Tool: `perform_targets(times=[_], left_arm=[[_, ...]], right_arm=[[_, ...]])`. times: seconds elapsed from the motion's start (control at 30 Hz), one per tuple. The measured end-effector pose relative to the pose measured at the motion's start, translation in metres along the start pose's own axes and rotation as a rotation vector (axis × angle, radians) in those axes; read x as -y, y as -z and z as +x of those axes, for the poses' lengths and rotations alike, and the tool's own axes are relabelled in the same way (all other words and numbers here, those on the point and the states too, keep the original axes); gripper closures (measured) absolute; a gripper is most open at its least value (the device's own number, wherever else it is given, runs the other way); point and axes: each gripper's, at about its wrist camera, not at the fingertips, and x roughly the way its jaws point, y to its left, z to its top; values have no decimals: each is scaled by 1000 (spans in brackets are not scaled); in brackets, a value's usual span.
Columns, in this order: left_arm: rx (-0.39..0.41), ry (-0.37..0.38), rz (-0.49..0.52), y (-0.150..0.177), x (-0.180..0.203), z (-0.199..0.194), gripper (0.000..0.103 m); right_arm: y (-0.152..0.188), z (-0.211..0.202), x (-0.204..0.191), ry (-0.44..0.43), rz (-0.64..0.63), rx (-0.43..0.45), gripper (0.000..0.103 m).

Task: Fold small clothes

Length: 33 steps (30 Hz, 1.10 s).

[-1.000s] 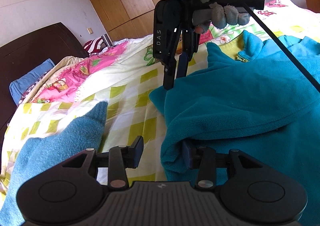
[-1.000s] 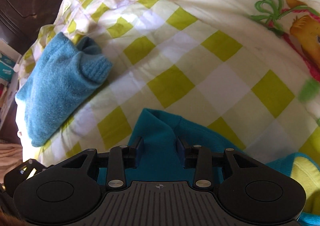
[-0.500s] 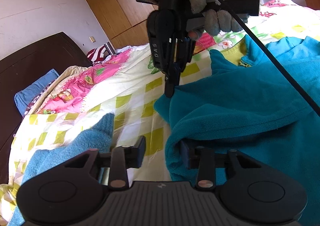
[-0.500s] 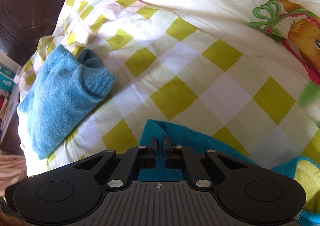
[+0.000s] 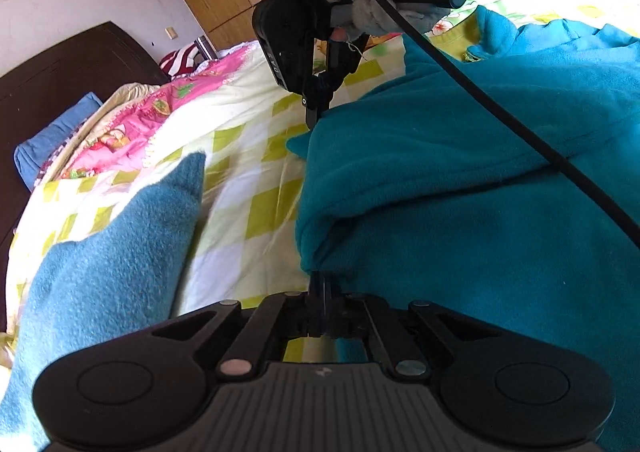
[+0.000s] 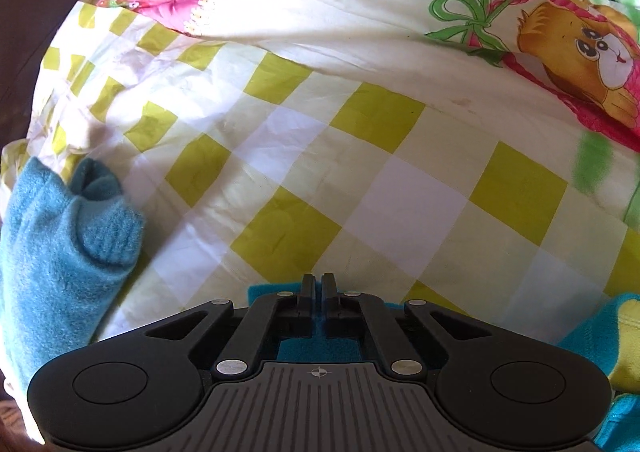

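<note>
Because the teal fleece [image 5: 460, 172] needs lifting evenly to fold, the left gripper [image 5: 320, 302] and right gripper [image 6: 318, 288] each clamp its edge above the bed's [image 6: 360, 156] checked cover.

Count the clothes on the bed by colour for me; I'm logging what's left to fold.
Teal fleece top, pinched by both grippers: 1
Lighter blue knit garment, lying loose: 1
Total: 2
</note>
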Motion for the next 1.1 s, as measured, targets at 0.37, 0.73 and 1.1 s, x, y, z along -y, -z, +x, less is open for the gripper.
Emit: perform_targets(times=[0.37,0.73,1.1], left_arm=[[89,-44,-75,-29,-29,-29,75],[104,-11,-5,-47,-6,0,44],[52,48,-42,-41,-12,3,74]], right_arm=[[21,-74,-14,-31,-53,202,90],[1,-10,-4,-96,-182,-99,56],[19,-85,-12,-189,-111,-1,93]])
